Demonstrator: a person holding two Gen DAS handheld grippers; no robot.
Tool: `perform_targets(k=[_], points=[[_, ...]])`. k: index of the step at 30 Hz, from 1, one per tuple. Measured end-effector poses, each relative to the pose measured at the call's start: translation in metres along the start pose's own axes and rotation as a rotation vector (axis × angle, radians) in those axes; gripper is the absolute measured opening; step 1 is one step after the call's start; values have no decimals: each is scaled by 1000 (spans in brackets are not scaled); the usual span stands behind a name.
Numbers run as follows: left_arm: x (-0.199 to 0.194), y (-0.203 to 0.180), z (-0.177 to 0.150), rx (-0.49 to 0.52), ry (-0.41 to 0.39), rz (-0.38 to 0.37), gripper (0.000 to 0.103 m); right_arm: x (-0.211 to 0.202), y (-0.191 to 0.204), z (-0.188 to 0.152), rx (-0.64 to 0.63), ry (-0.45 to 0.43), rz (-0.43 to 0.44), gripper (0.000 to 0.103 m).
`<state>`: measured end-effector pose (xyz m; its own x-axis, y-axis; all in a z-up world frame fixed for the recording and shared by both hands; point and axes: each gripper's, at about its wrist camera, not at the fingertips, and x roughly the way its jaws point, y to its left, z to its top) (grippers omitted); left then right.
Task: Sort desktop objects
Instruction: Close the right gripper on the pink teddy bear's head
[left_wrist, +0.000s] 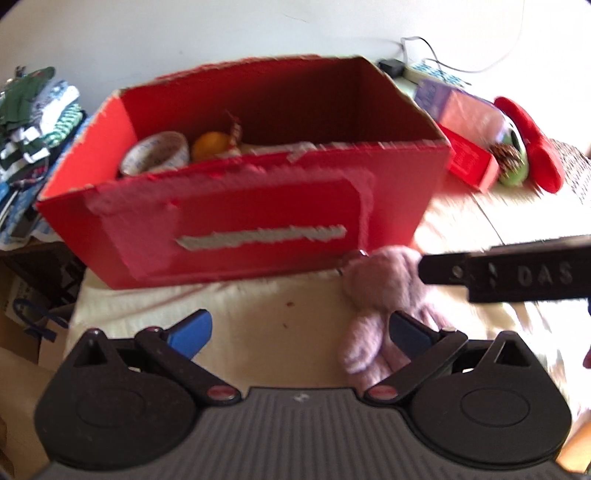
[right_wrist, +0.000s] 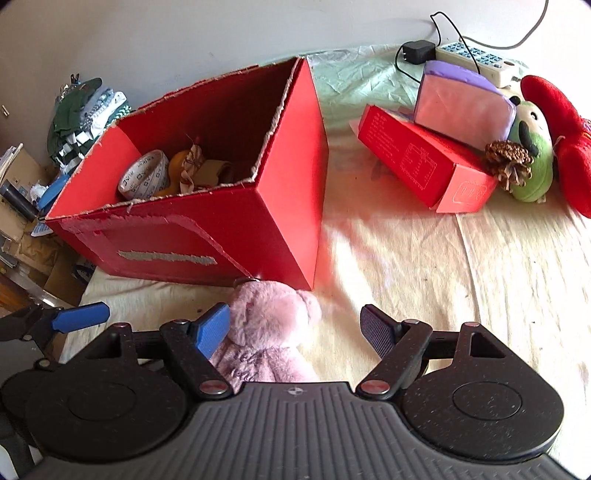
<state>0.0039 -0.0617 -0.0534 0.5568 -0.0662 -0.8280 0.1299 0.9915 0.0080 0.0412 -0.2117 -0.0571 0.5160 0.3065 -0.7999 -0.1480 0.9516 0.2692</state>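
The left gripper (left_wrist: 297, 334) is standing wide open with its 2 blue-padded fingers (left_wrist: 192, 334) spread, gripping nothing, while the fluffy pink plush toy (left_wrist: 384, 310) is lying by its right finger, just in front of the big open red cardboard box (left_wrist: 240, 206). The right gripper (right_wrist: 295, 328) is also gaping wide and holding nothing; its left blue pad (right_wrist: 212, 328) is sitting right against the plush toy (right_wrist: 269, 325), though actual contact is hard to judge. Inside the 1 big box, 1 roll of printed white tape (right_wrist: 146, 177), 1 orange round object (right_wrist: 177, 162) and some brown items are resting. To the right, well apart from the box, 1 flat red carton (right_wrist: 421, 162) is carrying 1 purple-and-pink pouch (right_wrist: 461, 103), with 1 brown pine cone (right_wrist: 509, 158), 1 green plush figure (right_wrist: 532, 162) and 1 red plush cushion (right_wrist: 557, 122) beside it. Everything is sitting on a wrinkled cream cloth-covered table (right_wrist: 461, 277) against a pale wall (right_wrist: 184, 37), with 1 white power strip (right_wrist: 476, 59) at the back and folded green-and-white clothes (right_wrist: 88, 107) piled at the left.
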Motion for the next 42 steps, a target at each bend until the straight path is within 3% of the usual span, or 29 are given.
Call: perform_targets(k=[4,10,13,15,20,27,28,29,42], points=[[9,-3,-12,28,44,-87,101,8,-4,-6,14,40,-10,80],[25,2,-17,-36,87,-224,100,21,-11,-12,58,92,10,80],[36,5,-19,-70,125,-270,91,25,-13,-14,71,101,41,81],[39,7,-20,-88,129,-290,90,28,-15,-14,83,105,51,81],[37,2,-18,-50,111,-300,90,35,-17,-15,108,117,80,82],[40,0,-20,-6,86,-297,93,40,-3,-13,43,129,110,74],[42,-1,-20,-2,87,-290,101,41,-3,-12,42,129,114,74],[44,0,-21,-1,87,-285,103,41,-3,-12,40,129,118,74],[46,2,-23,-3,75,-292,102,42,-7,-11,20,132,146,75]])
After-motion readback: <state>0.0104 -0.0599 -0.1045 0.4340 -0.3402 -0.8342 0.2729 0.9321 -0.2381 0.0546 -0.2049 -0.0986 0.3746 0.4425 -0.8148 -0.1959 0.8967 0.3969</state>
